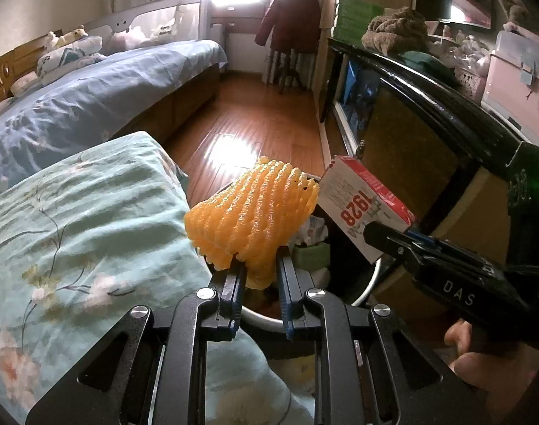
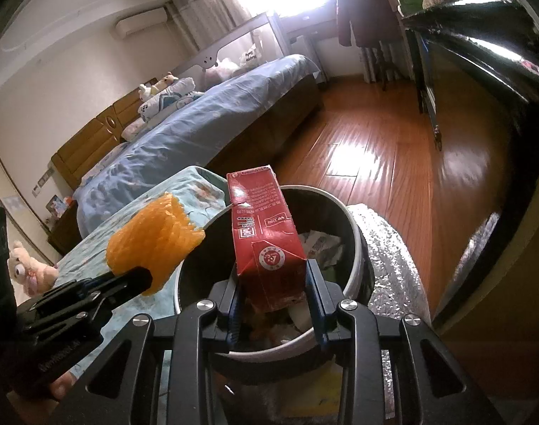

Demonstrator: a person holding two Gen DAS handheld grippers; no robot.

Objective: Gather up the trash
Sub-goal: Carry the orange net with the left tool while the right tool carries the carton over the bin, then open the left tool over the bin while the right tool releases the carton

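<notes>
Inside bin (image 2: 354,248): seemingly crumpled paper (image 2: 322,244).

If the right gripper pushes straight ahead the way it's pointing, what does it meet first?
Probably the open trash bin: the right gripper, shut on the red carton, points down into it, toward the paper trash inside.

The trash bin (image 2: 354,248) shows only part of its rim in the left wrist view, the orange foam net (image 1: 251,219) and red carton (image 1: 361,202) covering the rest. Its contents, lower centre of the right wrist view, are too jumbled to name. The carton's small print is unreadable.
</notes>
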